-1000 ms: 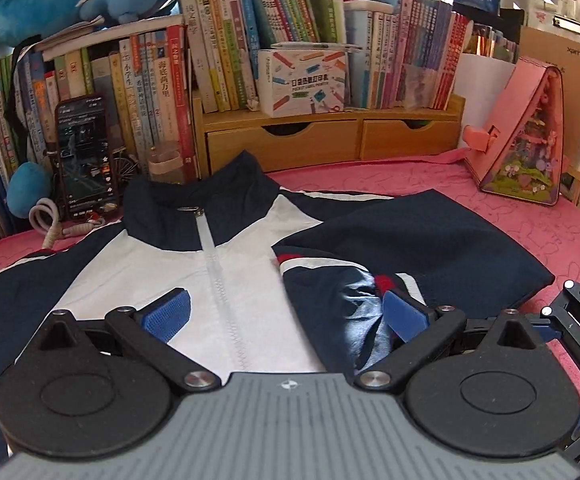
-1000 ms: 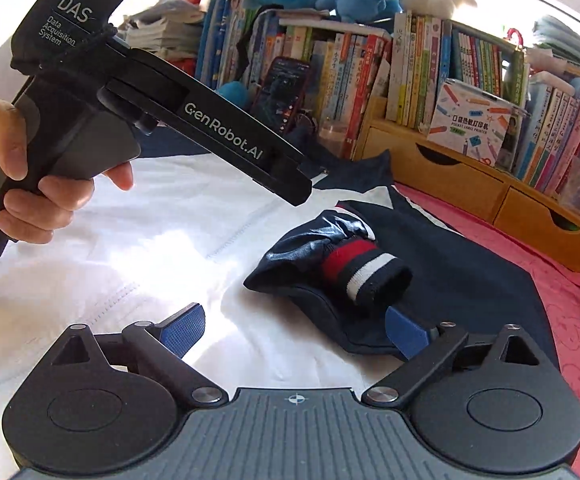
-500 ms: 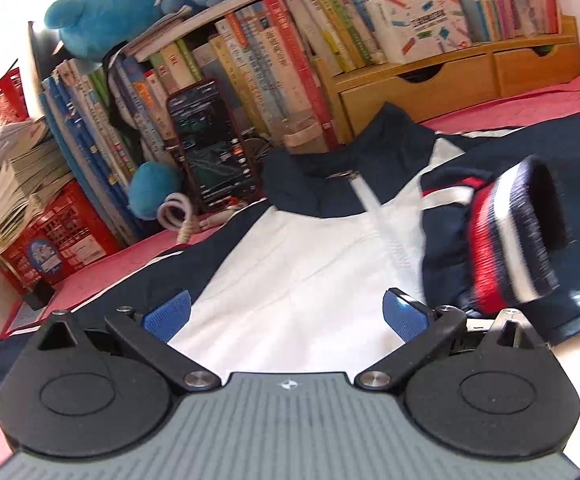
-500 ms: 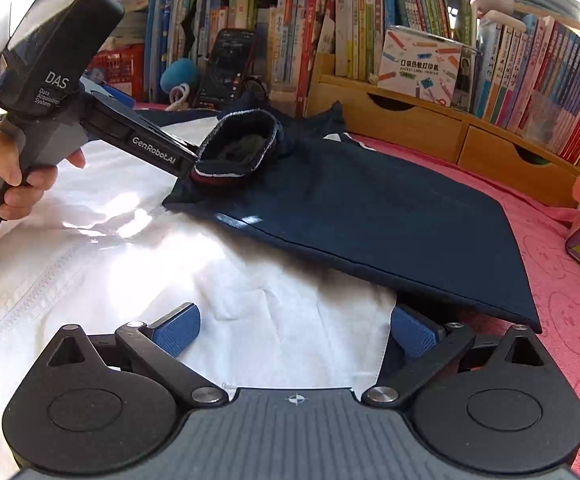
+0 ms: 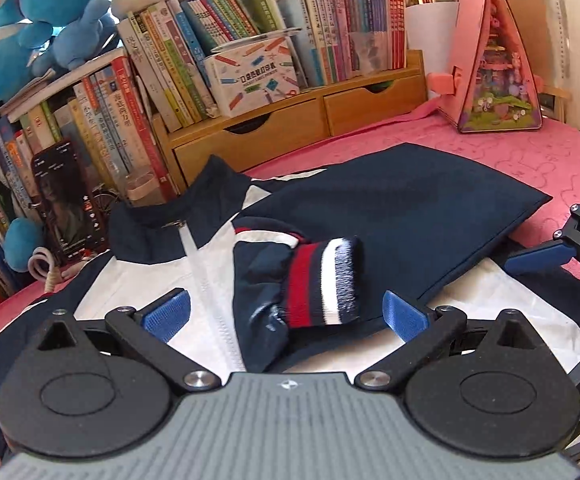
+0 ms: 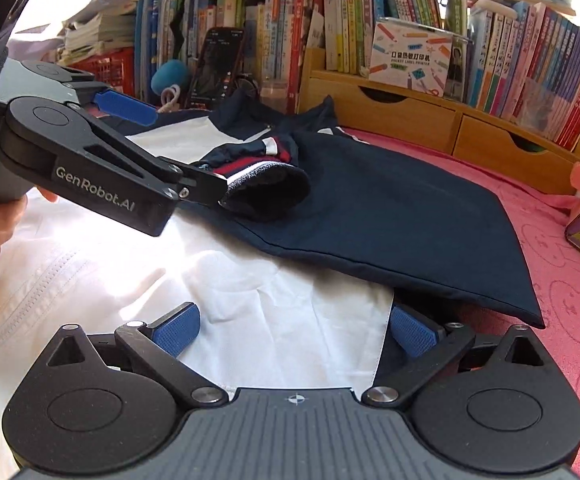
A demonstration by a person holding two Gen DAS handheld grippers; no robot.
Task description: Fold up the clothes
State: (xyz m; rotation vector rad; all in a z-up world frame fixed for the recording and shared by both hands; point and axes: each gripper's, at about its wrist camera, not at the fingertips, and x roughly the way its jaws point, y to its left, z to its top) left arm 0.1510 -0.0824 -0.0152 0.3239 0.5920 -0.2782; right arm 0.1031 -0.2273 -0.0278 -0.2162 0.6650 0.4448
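A navy and white zip jacket (image 5: 138,300) lies front up on the pink cloth. Its navy sleeve (image 5: 409,216) is folded across the chest, ending in a red, white and navy striped cuff (image 5: 321,280). My left gripper (image 5: 286,315) is open, and the cuff lies between its blue pads, which do not grip it. In the right wrist view the left gripper (image 6: 188,156) reaches in from the left, its lower finger touching the cuff (image 6: 266,184). My right gripper (image 6: 294,332) is open low over the white front panel (image 6: 250,304), beside the folded sleeve's edge (image 6: 469,296).
A wooden drawer shelf (image 5: 274,136) full of books lines the back edge, with a phone (image 5: 66,200) propped at its left. A pink toy house (image 5: 493,64) stands at the back right. Pink cloth (image 6: 561,280) lies bare to the right of the jacket.
The left gripper has swung back towards the jacket's middle, so the striped cuff now sits between its open fingers. The right gripper has hardly moved.
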